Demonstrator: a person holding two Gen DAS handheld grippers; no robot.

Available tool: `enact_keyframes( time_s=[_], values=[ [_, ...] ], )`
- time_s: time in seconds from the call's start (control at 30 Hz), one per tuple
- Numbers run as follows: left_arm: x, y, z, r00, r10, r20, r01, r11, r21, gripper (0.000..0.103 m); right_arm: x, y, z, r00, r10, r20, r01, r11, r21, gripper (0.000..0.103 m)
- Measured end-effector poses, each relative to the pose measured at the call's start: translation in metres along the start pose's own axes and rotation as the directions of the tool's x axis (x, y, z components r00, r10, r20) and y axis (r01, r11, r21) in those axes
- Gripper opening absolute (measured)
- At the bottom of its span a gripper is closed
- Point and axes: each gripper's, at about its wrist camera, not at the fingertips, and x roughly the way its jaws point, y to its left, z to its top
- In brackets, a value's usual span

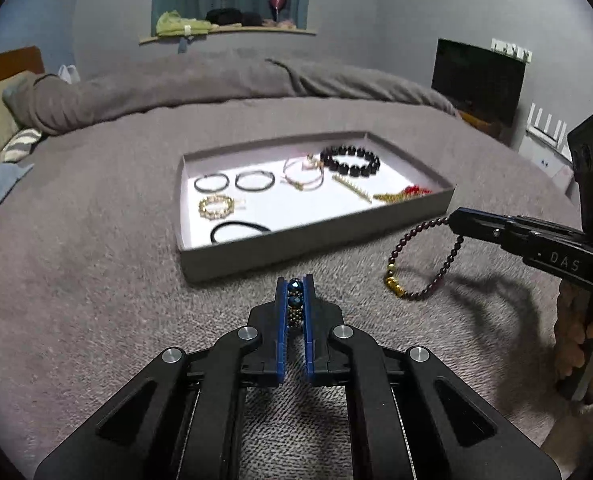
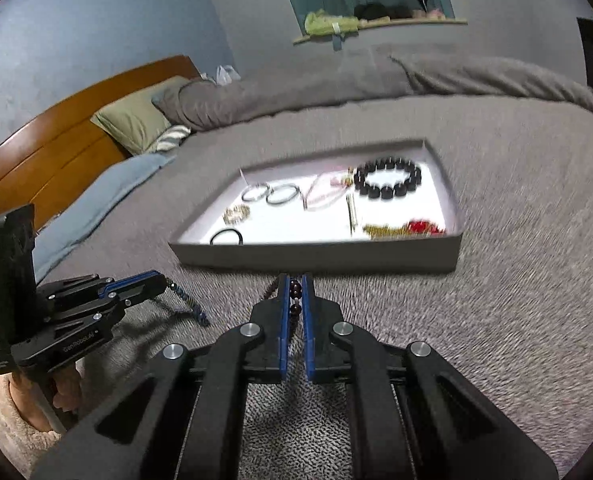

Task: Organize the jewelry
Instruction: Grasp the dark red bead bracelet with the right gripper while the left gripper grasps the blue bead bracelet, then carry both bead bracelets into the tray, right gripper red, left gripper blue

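Observation:
A shallow grey tray (image 1: 316, 246) with a white floor lies on the grey bed; it also shows in the right wrist view (image 2: 316, 258). It holds several bracelets and hair ties, among them a black bead bracelet (image 1: 350, 161) (image 2: 388, 180). My left gripper (image 1: 295, 284) is shut on a blue-and-bronze beaded bracelet (image 1: 295, 304), just short of the tray's near wall; the bracelet hangs from it in the right wrist view (image 2: 188, 300). My right gripper (image 2: 295, 280) is shut on a dark red bead bracelet (image 1: 420, 264) with gold beads, which dangles right of the tray.
Grey bedspread (image 1: 96, 280) all around the tray. Rumpled duvet (image 1: 216, 84) behind it, pillows (image 2: 136, 120) and wooden headboard (image 2: 56, 148) at the left. A dark screen (image 1: 476, 80) stands at the far right. A shelf (image 1: 224, 30) with clothes is on the back wall.

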Motion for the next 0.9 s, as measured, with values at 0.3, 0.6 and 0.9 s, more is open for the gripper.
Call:
enact_keyframes(
  time_s=[0.3, 0.6, 0.9],
  values=[
    [-0.01, 0.003, 0.017, 0.999, 0.033, 0.027, -0.032, 0.999, -0.005, 0.008, -0.025, 0.001, 0.02, 0.996, -0.044, 0.08, 0.046, 0.998, -0.032, 0.006],
    [-0.013, 0.006, 0.064, 0.996, 0.049, 0.08, -0.049, 0.999, -0.003, 0.008, -0.027, -0.007, 0.056, 0.988, -0.074, 0.134, 0.079, 0.996, -0.036, 0.006],
    [0.045, 0.004, 0.105, 0.999, -0.023, 0.032, 0.024, 0.999, -0.033, 0.008, 0.036, -0.013, 0.077, 0.998, -0.03, 0.054, 0.03, 0.999, -0.011, 0.006]
  ],
)
